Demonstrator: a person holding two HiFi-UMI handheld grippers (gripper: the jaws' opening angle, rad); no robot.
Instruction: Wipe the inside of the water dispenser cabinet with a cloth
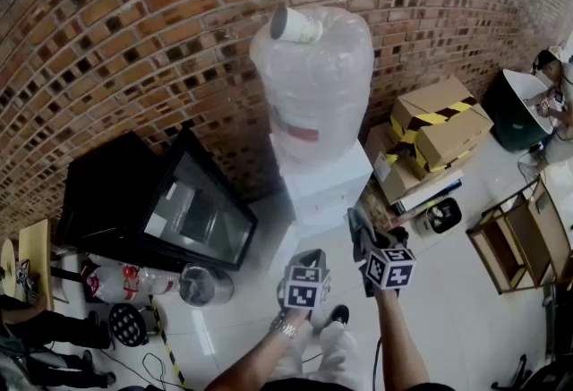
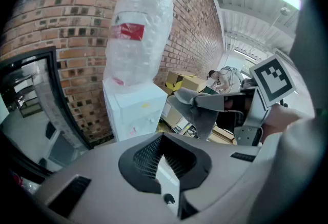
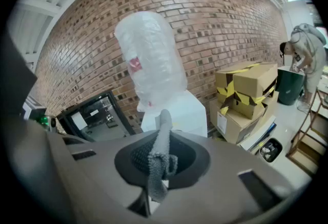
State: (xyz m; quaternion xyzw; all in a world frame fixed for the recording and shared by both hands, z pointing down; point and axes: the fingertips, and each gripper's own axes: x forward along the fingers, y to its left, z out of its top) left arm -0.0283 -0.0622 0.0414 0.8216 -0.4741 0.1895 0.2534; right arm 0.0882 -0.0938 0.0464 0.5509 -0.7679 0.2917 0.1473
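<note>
standing at the centre of the head view, the white water dispenser [image 1: 322,185] backs onto a brick wall [image 1: 134,13], and a big bottle [image 1: 313,76] wrapped in clear plastic sits on top of it. both tongs are held just below it, at lower centre of the frame, side by side and close to each other.

the right tongs [image 1: 362,235] are clamped on a grey cloth [image 1: 357,221]. in the right gripper view the cloth runs up between the jaws as a bunched strip. its free end rises past the tips and overlaps the dispenser's white body behind.

the left tongs [image 1: 312,257] hold nothing. in the left gripper view the ribbed pads [image 2: 146,159] stand narrow, with only a thin pale wedge between them. the same view shows the right tongs at centre right with the cloth drooping from their tip, to the right of the dispenser and not touching it.

whether the dispenser's lower cabinet is open cannot be told, since the tongs cover that part in the head view.

at centre left, beside the dispenser, stands a black unit [image 1: 192,215] with a glass front. to the right lie stacked cardboard boxes [image 1: 439,125] with yellow-and-black tape. past them are a dark bin [image 1: 512,112] at the right edge and a wooden shelf [image 1: 512,242] at lower right, all on a pale floor [image 1: 448,318].
</note>
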